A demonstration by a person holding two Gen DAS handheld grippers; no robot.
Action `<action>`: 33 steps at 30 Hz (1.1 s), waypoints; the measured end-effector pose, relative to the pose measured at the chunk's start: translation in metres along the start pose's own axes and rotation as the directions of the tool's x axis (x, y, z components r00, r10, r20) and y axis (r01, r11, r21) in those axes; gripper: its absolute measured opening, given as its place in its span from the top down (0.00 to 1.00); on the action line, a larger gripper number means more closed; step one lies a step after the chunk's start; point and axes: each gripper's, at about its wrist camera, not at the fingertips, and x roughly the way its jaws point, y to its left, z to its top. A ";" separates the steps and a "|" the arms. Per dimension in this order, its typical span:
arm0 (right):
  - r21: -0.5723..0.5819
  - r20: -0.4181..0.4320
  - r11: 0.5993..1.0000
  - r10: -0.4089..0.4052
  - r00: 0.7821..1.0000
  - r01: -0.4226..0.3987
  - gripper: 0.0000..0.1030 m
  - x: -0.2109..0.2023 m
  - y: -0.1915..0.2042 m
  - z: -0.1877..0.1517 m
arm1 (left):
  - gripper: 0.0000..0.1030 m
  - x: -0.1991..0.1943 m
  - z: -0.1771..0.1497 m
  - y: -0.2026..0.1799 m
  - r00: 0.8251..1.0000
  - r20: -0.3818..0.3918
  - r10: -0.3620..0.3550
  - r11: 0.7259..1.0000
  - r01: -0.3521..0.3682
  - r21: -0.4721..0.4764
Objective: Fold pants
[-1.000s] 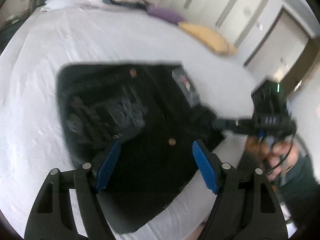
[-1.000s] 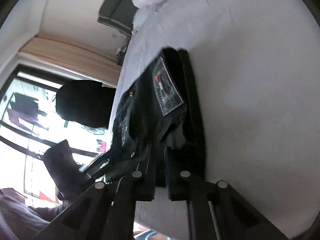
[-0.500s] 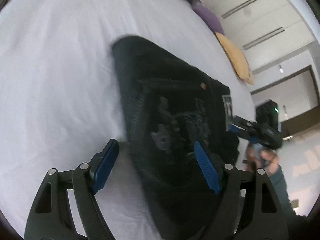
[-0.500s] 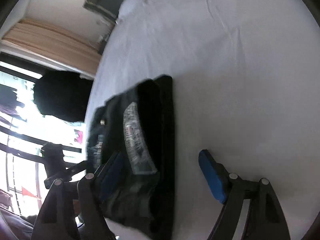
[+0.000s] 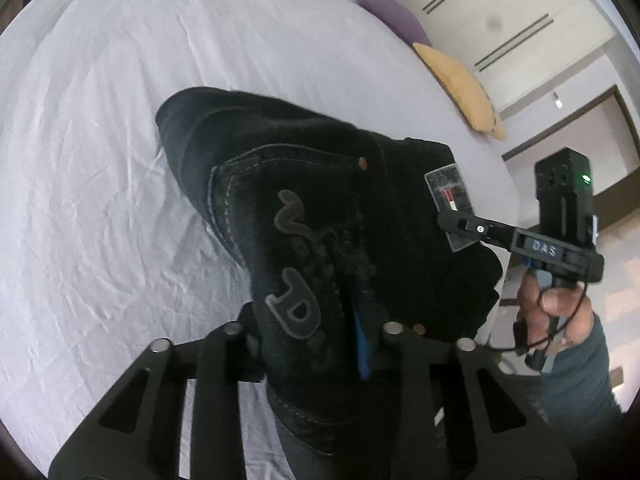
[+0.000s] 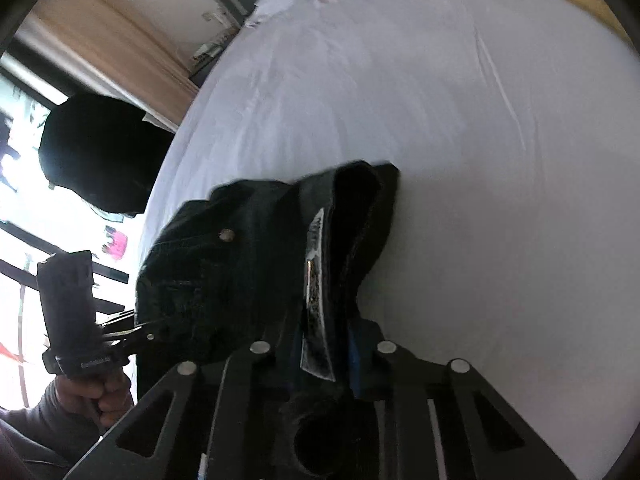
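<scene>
Left gripper (image 5: 312,328) pinched tight on the near edge of the folded black pants (image 5: 320,208), blue pads almost meeting with a thick wad of denim bunched between them, right at the embroidered back pocket. Right gripper (image 6: 320,344) likewise clamped, fingers nearly together on the waistband edge, squeezing the cloth around the grey label (image 6: 314,300). Seen from the left side, right gripper (image 5: 460,224) reaching in across the label (image 5: 450,204), the hand (image 5: 556,308) wrapped round its handle. Seen from the right side, left gripper (image 6: 148,330) biting into the far flank of the bundle, its hand (image 6: 96,392) below. Pants in a compact folded stack on the white bed sheet (image 5: 100,200), near edge lifted off the sheet by both grips, far end apparently resting on it. Yellow pillow (image 5: 460,92) and purple pillow (image 5: 388,12) beyond the pants, at the far edge of the sheet. Compared with half a second ago: both sets of fingers then spread wide around the stack without gripping it, now drawn in hard on the fabric; pants then flat on the sheet, now bunched and raised at the near side, and much closer to both cameras.
</scene>
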 end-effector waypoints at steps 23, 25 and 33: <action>-0.134 0.018 0.987 0.088 0.996 -0.084 0.82 0.116 0.085 0.152 | 0.75 -0.062 0.115 0.134 0.959 0.147 0.242 0.970 -0.242 -0.024; -0.098 0.010 0.989 0.113 0.994 -0.111 0.79 0.125 0.072 0.154 | 0.63 -0.055 0.112 0.142 0.954 0.150 0.259 0.966 -0.258 -0.021; -0.019 0.037 0.991 0.135 0.990 -0.134 0.47 0.123 0.040 0.135 | 0.21 -0.054 0.102 0.166 0.913 0.181 0.365 0.931 -0.362 -0.053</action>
